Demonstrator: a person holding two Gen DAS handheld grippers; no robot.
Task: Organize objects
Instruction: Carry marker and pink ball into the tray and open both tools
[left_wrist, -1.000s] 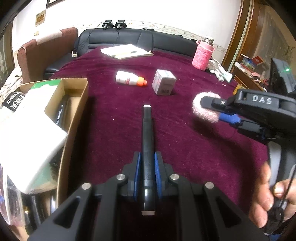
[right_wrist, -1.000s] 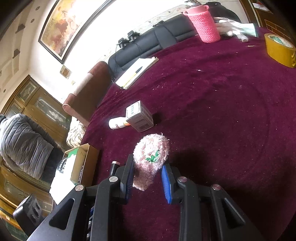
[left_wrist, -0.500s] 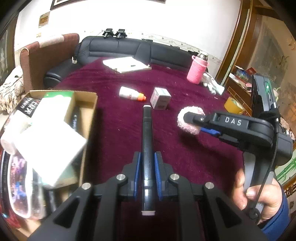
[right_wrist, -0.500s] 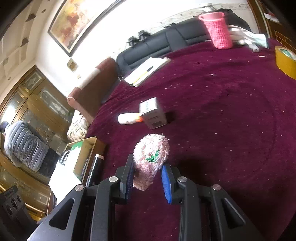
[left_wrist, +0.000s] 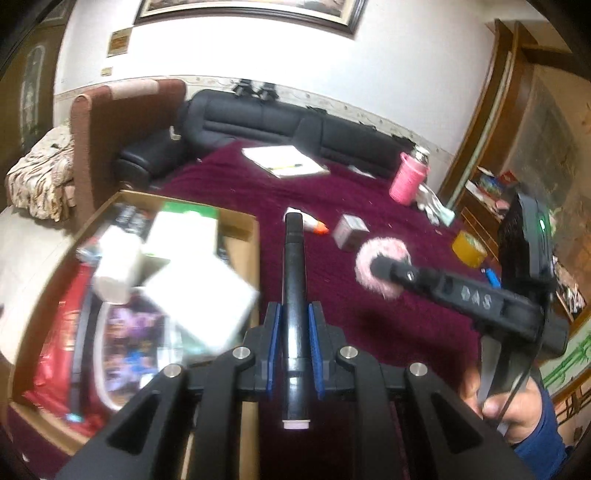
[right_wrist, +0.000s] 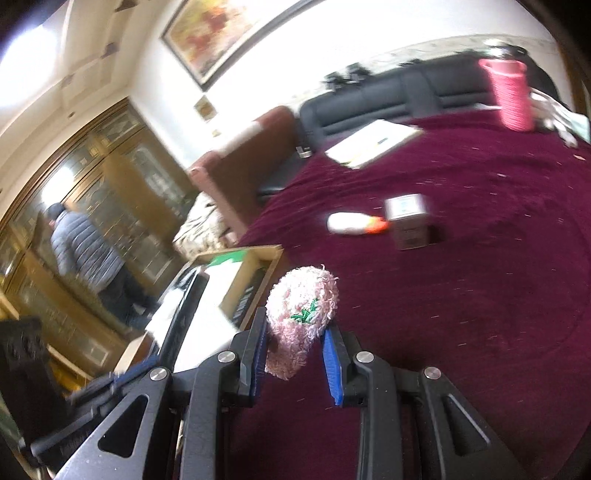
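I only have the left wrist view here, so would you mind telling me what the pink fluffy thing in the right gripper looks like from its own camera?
Observer: The pink fluffy item has a small green stitched motif on its face, which your view does not show. The right gripper is shut on it.
Operator: Thank you. Is anyone else in the room?
Observer: Yes, a person in a grey padded jacket stands by the wooden cabinets, facing away.
Operator: And where does my left gripper sit from that side?
Observer: The left gripper's black pen is over the cardboard box, above the white packets inside.
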